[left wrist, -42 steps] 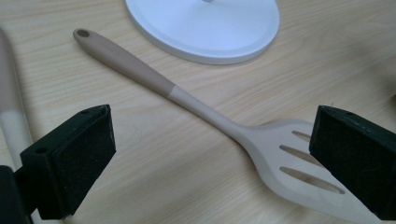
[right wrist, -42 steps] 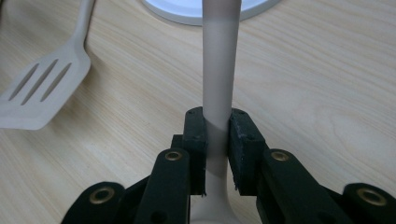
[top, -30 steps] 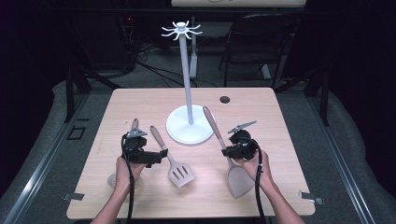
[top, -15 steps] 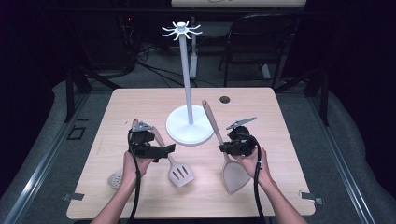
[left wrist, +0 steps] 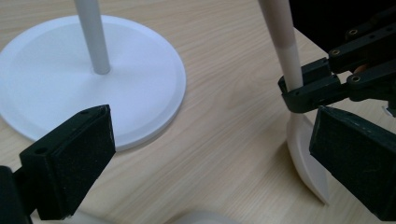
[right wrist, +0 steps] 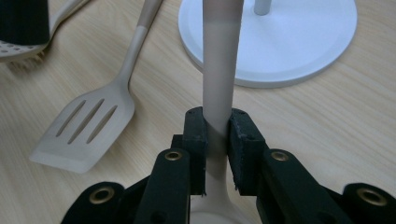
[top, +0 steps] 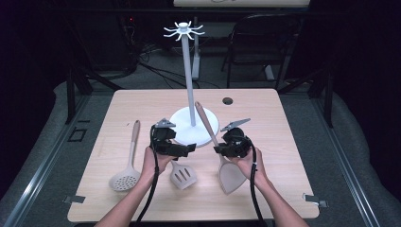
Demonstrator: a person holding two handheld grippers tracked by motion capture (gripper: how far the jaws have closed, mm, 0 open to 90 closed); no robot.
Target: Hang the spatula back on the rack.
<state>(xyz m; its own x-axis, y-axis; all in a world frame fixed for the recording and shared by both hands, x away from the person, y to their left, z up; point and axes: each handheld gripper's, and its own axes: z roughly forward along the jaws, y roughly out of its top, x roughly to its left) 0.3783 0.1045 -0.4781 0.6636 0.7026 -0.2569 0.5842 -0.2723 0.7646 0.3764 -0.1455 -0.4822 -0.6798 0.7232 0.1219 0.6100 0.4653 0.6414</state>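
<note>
Spatula clamped in the right gripper, blade low over the table.
Its handle leans up toward the white stand. Just beside it, the left gripper hangs with jaws wide apart above the slotted turner; a skimmer lies farther left.

skimmer | slotted turner | chair behind table

White stand, light wood table, black grippers, beige spatula, beige slotted turner, beige holey skimmer.
</note>
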